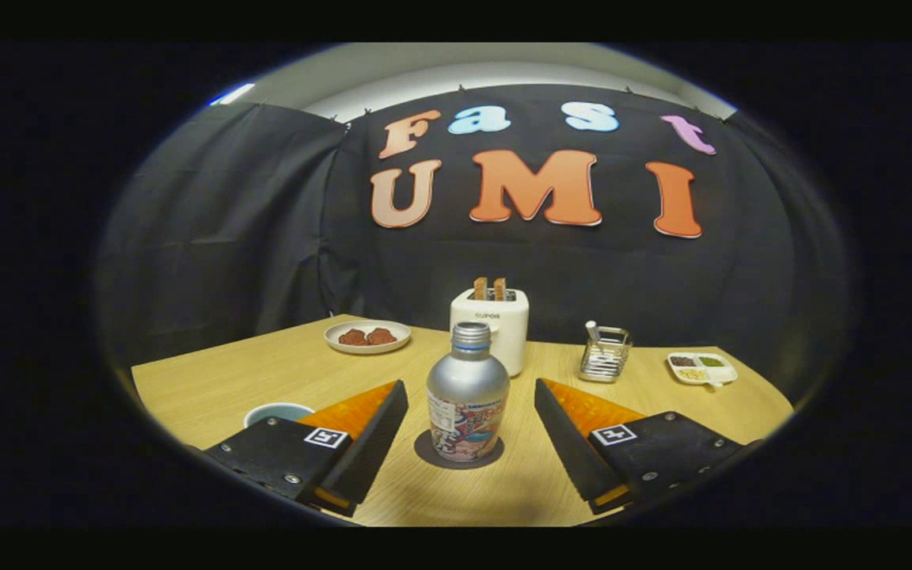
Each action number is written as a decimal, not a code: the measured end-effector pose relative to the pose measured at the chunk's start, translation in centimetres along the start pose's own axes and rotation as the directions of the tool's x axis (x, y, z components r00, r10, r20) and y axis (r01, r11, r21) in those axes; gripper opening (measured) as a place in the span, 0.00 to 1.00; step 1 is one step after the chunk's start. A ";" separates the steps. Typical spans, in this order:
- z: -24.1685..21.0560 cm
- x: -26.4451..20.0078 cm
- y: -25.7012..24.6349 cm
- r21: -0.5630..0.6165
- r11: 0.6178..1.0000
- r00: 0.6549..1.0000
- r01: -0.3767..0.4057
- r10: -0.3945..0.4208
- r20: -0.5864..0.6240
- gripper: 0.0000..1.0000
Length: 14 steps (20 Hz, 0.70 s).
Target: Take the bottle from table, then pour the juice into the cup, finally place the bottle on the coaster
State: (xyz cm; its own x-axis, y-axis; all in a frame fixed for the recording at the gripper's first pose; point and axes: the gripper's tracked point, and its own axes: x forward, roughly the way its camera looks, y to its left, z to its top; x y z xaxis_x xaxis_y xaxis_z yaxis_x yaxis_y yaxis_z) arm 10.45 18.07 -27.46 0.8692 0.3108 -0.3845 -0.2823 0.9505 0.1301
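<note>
Bottle (468,393) upright on coaster (424,453), between hand-held gripper (470,419) fingers; fingers spread wide, released, clear of bottle.

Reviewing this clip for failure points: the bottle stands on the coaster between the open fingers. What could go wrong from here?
1. The gripper is open with the bottle upright between its fingers, neither touching; a sideways pull-back could clip and tip it.
2. The bottle covers most of the small coaster, so a nudge might slide it partly off.
3. The cup sits just behind one finger, where a swing could knock it.
</note>
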 end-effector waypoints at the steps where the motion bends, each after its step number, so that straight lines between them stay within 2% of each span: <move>1: 1.1 -0.9 -0.3 0.003 1.000 1.000 0.006 -0.006 0.022 0.96; 8: 7.6 -8.2 -3.0 0.006 0.997 0.986 0.082 -0.082 0.148 0.95; 11: 8.0 -12.0 -3.8 0.022 0.995 0.978 0.096 -0.098 0.183 0.96; 14: 7.7 -15.6 -5.7 0.005 0.989 0.969 0.147 -0.145 0.199 0.96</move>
State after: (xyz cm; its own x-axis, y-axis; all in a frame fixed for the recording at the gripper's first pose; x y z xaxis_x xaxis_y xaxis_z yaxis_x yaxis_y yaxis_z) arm 1.62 7.78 -15.16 0.9642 0.1628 -0.2093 -0.1497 0.9857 0.0768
